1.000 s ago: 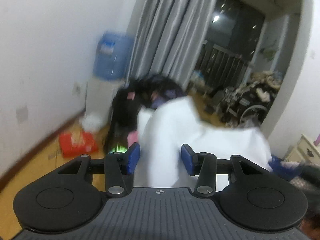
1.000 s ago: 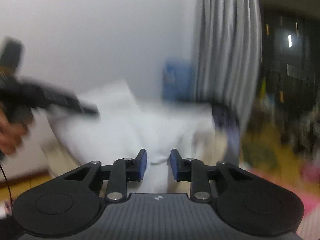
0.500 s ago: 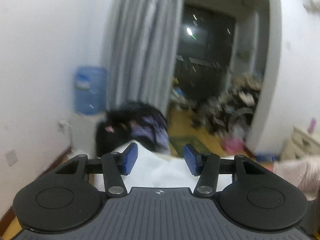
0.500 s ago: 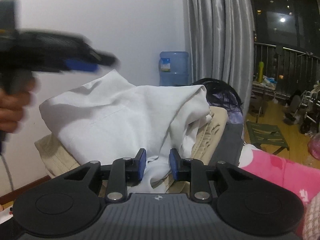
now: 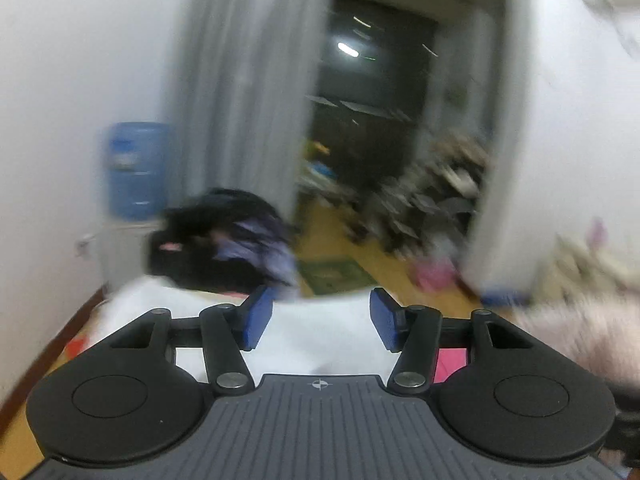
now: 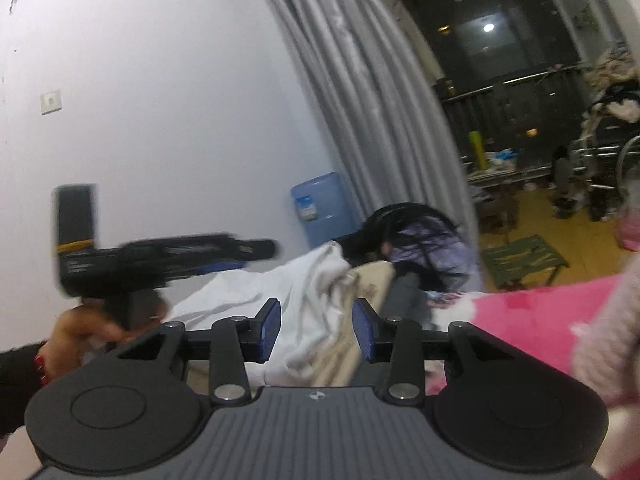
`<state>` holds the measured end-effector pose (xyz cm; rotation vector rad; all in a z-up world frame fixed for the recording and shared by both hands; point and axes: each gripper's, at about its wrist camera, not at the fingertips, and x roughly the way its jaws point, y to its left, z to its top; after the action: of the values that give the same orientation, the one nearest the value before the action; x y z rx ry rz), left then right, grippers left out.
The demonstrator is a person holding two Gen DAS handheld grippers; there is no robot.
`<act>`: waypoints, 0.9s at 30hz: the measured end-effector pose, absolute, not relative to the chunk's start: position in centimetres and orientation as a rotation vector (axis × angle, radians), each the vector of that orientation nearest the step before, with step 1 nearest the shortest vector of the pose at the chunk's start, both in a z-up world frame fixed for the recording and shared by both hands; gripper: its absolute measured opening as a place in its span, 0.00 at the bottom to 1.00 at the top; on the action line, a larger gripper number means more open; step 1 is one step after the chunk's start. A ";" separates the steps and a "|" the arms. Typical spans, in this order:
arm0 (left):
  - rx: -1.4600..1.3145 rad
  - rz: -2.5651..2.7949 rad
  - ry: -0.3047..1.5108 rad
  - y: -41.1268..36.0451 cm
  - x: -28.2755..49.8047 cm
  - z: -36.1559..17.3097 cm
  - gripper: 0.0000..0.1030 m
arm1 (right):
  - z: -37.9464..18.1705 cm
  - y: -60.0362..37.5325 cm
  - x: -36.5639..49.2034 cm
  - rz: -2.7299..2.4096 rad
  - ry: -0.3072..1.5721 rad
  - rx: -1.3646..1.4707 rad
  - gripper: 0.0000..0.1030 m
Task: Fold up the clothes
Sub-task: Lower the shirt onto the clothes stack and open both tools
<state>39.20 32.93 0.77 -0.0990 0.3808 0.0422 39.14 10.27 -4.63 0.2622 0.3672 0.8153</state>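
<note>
A white garment (image 6: 288, 292) lies crumpled on a heap, over a beige cloth (image 6: 366, 292). My right gripper (image 6: 317, 330) hovers just above its near edge, open, with the fabric showing through the wide gap. In the left wrist view, my left gripper (image 5: 321, 320) is also open above the same white garment (image 5: 320, 340), gripping nothing. That view is blurred by motion. From the right wrist view the left gripper (image 6: 260, 249) appears at the left, above the cloth, held by a hand (image 6: 80, 332).
Black and purple clothes (image 6: 420, 232) are piled behind the white garment. A blue water bottle (image 6: 320, 210) stands by the wall and grey curtain (image 6: 360, 80). A pink blanket (image 6: 540, 320) and a fluffy pink garment (image 6: 600, 344) lie to the right. A green stool (image 6: 524, 256) stands on the floor.
My right gripper was shut on the white garment and has opened; the cloth has dropped lower onto the heap. The left gripper stayed open and swung across above the cloth.
</note>
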 end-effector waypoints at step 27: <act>0.150 0.315 0.366 33.2 30.4 -2.0 0.52 | -8.5 -1.9 29.5 0.647 0.553 0.248 0.41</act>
<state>30.44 33.19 -1.98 0.1505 0.3655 0.3146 29.47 -1.85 -8.51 0.2480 0.5532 0.6473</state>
